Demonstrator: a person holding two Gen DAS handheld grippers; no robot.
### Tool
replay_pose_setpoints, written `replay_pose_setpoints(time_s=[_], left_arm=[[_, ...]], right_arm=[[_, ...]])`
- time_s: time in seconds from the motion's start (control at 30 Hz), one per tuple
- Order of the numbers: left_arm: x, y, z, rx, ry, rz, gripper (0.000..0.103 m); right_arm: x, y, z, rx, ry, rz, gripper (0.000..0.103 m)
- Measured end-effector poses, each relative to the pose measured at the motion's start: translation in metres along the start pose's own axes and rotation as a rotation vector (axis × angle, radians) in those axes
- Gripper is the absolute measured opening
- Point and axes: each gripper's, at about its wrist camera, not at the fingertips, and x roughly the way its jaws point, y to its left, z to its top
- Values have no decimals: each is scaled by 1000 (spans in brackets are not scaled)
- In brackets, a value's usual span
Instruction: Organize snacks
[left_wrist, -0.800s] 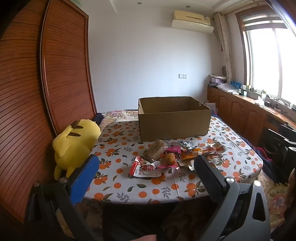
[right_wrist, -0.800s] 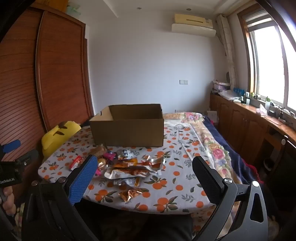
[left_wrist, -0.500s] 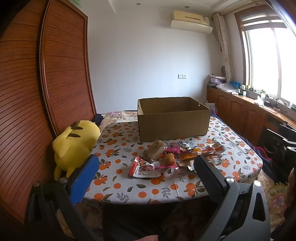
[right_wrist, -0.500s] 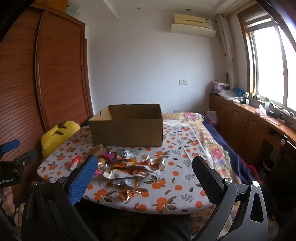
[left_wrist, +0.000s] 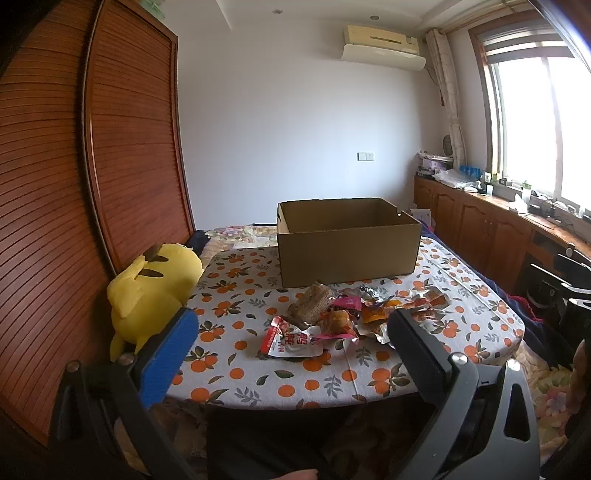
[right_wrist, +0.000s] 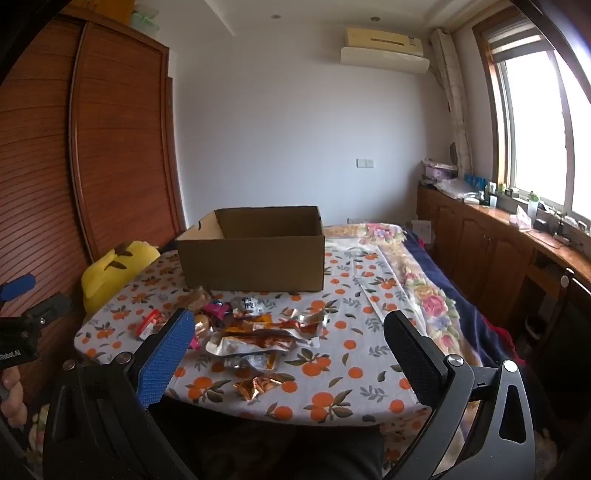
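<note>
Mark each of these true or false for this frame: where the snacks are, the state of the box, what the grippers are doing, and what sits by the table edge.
1. The snack packets lie on the table in front of the cardboard box. True.
2. The cardboard box is closed with its flaps folded shut. False: it is open at the top, and no snacks show inside it.
3. The left gripper is clamped on a red and white packet. False: its jaws stand wide open with nothing between them.
4. The right gripper is open and holds nothing. True.
5. A yellow plush toy sits at the table's edge near the wooden wardrobe. True.
</note>
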Motion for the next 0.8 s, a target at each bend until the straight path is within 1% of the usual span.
replay_pose_setpoints(time_s=[0.33,0.8], left_arm=[[-3,1,1,2,-11,4,103],[-3,0,0,3,-14,4,103]], right_arm=[[1,-1,-6,5,9,1,103],[1,0,-5,6,11,1,103]])
